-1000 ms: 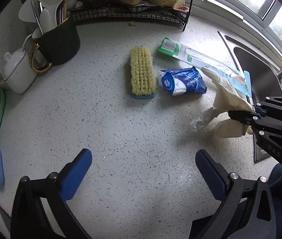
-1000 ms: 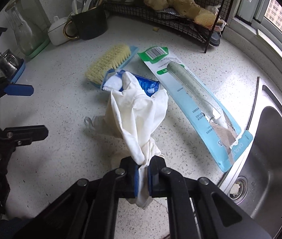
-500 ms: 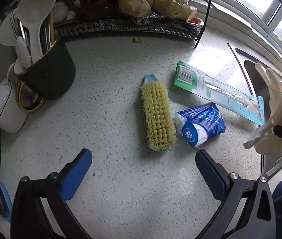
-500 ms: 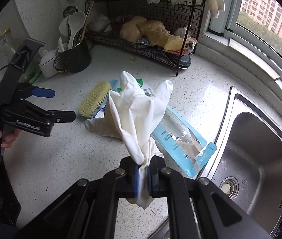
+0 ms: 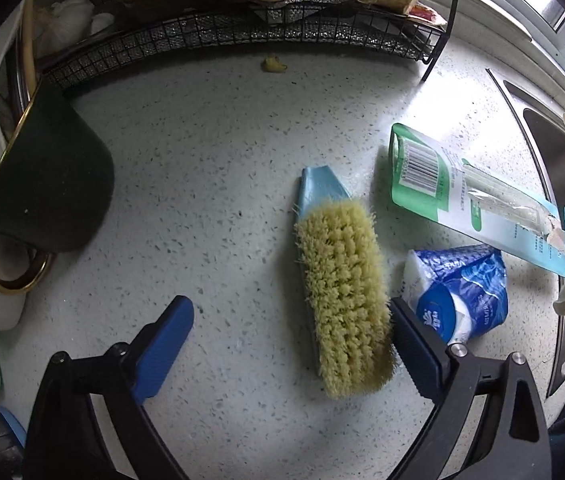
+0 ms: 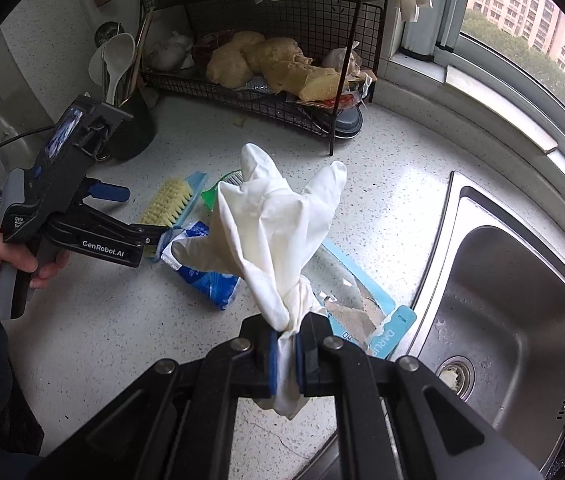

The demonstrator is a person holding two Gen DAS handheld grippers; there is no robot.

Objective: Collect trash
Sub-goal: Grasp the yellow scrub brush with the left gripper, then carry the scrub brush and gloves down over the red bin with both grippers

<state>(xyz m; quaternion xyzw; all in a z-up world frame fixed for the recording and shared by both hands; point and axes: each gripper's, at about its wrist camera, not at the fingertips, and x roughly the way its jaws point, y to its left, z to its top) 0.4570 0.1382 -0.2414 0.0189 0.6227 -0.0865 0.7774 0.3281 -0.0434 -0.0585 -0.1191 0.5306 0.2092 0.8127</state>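
The trash still on the counter (image 5: 210, 168) is a blue tissue pack (image 5: 458, 292) and a long torn wrapper (image 5: 478, 196), and both lie to the right of the scrub brush (image 5: 342, 292). The left gripper (image 5: 290, 344) is much nearer; its jaws are wide but closing, with part of the brush between them and the pack just outside its right finger (image 5: 414, 348). The right gripper (image 6: 285, 354) is pinched tight on a white glove (image 6: 278, 232), up above the counter.
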